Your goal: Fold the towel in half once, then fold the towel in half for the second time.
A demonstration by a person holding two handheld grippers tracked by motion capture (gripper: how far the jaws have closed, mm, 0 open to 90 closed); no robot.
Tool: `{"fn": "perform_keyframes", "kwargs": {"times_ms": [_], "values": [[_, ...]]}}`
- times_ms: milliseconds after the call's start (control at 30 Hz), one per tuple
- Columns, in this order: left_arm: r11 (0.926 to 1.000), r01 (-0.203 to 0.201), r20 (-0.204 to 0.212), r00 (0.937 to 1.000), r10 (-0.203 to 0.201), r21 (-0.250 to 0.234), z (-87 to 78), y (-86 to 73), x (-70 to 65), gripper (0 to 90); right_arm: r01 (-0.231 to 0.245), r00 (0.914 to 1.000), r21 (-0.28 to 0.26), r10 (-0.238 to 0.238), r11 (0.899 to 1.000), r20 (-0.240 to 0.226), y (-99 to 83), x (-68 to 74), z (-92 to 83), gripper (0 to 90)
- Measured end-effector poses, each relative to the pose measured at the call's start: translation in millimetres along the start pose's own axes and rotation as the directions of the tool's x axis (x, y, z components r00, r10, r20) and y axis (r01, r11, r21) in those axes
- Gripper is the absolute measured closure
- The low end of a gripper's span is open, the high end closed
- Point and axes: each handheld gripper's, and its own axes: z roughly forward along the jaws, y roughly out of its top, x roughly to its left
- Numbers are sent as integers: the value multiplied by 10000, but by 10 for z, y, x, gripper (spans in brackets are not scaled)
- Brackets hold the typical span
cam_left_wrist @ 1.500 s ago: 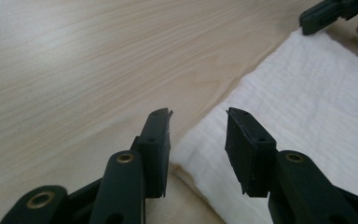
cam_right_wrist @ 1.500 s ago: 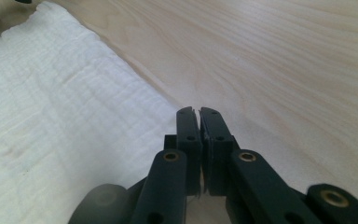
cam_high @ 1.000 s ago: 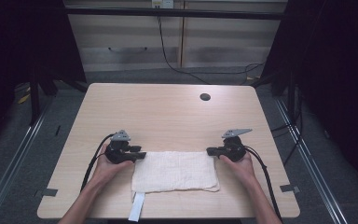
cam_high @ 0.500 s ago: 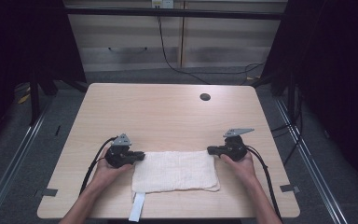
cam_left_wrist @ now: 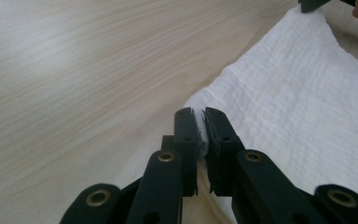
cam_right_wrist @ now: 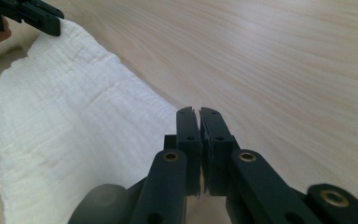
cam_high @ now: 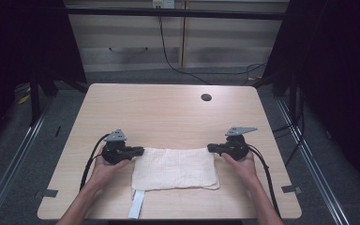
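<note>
Two grippers have each pinched a far corner of the white cloth point(cam_high: 174, 168), which lies flat near the front edge of the table point(cam_high: 164, 110) — lifting or folding is not yet done. The left gripper point(cam_left_wrist: 199, 122) just closed on its corner; the right gripper point(cam_right_wrist: 199, 120) is clamped shut on its corner too. Both hands rest low, jaws pointing inward.

The left gripper point(cam_left_wrist: 199, 122) has just closed its jaws. A second ago they stood apart at the far left corner of the white cloth point(cam_high: 174, 168). Now they pinch that corner, and a bit of cloth shows squeezed between the black jaws. The closing was done half a second ago.
</note>
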Motion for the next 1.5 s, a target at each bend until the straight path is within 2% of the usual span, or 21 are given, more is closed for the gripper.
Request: {"fn": "perform_keyframes", "kwargs": {"times_ms": [233, 467, 633, 800, 1233, 1400, 1500], "values": [[9993, 100, 47, 9999, -98, -367, -61, 55, -10, 843, 654, 9978, -409, -655, 9970, -26, 65, 160, -95, 876], [9992, 157, 16, 9999, -157, -372, -47, 59, 6, 843, 1129, 9933, -507, -1140, 9923, -193, 123, 252, -181, 876], [9988, 272, 10, 9996, -272, -399, -44, 52, 24, 843, 1133, 9927, -420, -1149, 9927, -378, 119, 280, -178, 876], [9988, 340, -158, 9993, -346, -357, -54, 30, 40, 843, 1330, 9906, -326, -1339, 9906, -263, 114, 332, -223, 874], [9967, 692, -446, 9965, -711, -418, -46, -8, 72, 843, 1621, 9854, -160, -1627, 9866, -497, 15, 497, -281, 874], [9964, 739, -532, 9957, -761, -409, -67, -20, 64, 845, 1843, 9819, 95, -1837, 9828, -453, -50, 582, -285, 874], [9955, 818, -552, 9949, -844, -482, -60, -21, 59, 845, 1896, 9803, 170, -1882, 9817, -604, -95, 612, -295, 874]]}}
